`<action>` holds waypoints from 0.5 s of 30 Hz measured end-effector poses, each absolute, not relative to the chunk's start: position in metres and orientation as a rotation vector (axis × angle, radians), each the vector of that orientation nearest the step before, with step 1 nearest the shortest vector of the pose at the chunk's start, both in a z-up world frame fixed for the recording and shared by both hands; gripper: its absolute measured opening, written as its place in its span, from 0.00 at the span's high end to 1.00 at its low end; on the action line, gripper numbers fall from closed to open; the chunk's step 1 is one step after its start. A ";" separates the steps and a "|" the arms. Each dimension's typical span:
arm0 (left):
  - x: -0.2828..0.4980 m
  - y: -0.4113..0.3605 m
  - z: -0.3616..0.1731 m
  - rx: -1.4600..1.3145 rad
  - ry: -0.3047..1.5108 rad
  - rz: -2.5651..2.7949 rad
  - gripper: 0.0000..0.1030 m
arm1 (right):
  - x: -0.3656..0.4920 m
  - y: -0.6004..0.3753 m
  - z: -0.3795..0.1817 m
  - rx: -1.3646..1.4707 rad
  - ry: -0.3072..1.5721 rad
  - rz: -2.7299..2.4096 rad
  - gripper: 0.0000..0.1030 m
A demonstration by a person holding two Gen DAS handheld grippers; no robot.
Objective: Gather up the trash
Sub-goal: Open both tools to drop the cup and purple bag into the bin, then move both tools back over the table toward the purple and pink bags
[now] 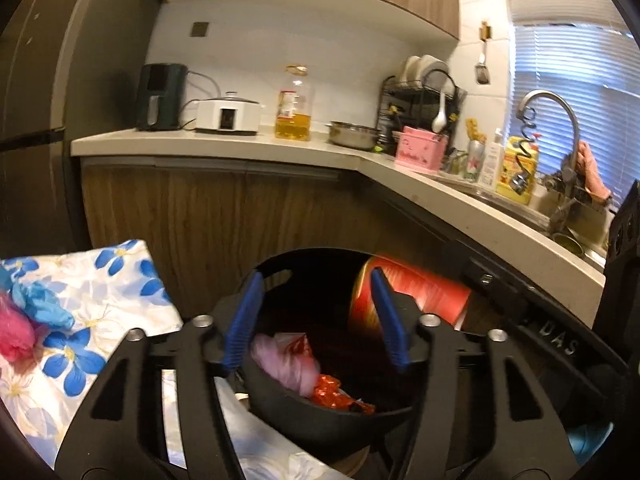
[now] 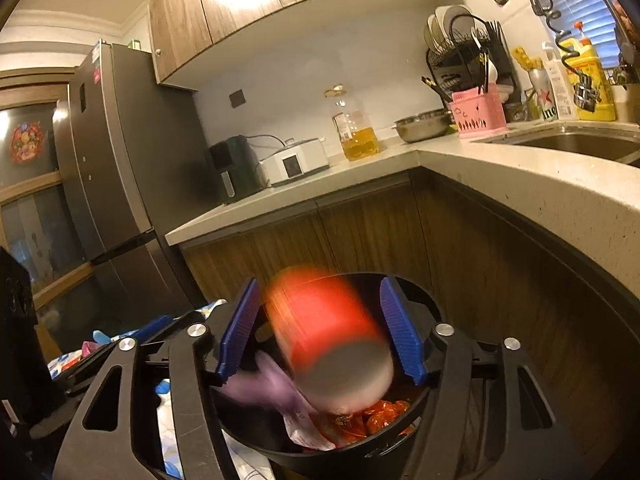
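Right wrist view — red can (image 2: 328, 336) blurred between spread right gripper (image 2: 320, 332) pads, over black bin (image 2: 256, 432) | left gripper (image 1: 316, 320) spread, empty, can at 2 o'clock | can likely light, stiff, slick — grip mid-body

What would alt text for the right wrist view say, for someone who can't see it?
A blurred red can sits between the open blue pads of the right gripper, above a black trash bin holding orange wrappers and a pink bag. Behind are a kitchen counter and a fridge.

Black hand-held gripper (image 1: 316, 316), blue ribbed pads (image 1: 242, 316)
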State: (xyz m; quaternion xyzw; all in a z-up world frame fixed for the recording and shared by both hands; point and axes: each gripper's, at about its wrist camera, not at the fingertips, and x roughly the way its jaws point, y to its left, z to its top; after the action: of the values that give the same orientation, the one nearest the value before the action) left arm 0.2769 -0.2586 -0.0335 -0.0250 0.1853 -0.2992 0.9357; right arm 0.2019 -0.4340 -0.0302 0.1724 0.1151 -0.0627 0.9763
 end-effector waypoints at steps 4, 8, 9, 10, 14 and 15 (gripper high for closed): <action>0.279 -0.242 -0.035 -0.090 0.388 -0.563 0.34 | 0.198 -0.430 -0.031 0.322 0.237 -0.141 0.33; 0.271 -0.224 -0.035 -0.108 0.379 -0.506 0.25 | 0.193 -0.418 -0.029 0.276 0.238 -0.156 0.28; 0.268 -0.220 -0.034 -0.107 0.375 -0.491 0.23 | 0.192 -0.415 -0.028 0.266 0.238 -0.158 0.27; 0.264 -0.215 -0.034 -0.107 0.370 -0.470 0.22 | 0.190 -0.411 -0.027 0.253 0.237 -0.163 0.24; 0.251 -0.194 -0.032 -0.124 0.365 -0.405 0.14 | 0.183 -0.396 -0.023 0.223 0.227 -0.158 0.19; 0.248 -0.188 -0.031 -0.129 0.365 -0.391 0.14 | 0.181 -0.392 -0.022 0.217 0.224 -0.153 0.19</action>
State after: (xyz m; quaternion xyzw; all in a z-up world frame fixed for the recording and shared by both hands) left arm 0.2482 -0.1875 -0.0314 -0.0636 0.1801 -0.1930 0.9624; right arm 0.1809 -0.3917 -0.0217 0.1081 0.1116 -0.0764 0.9849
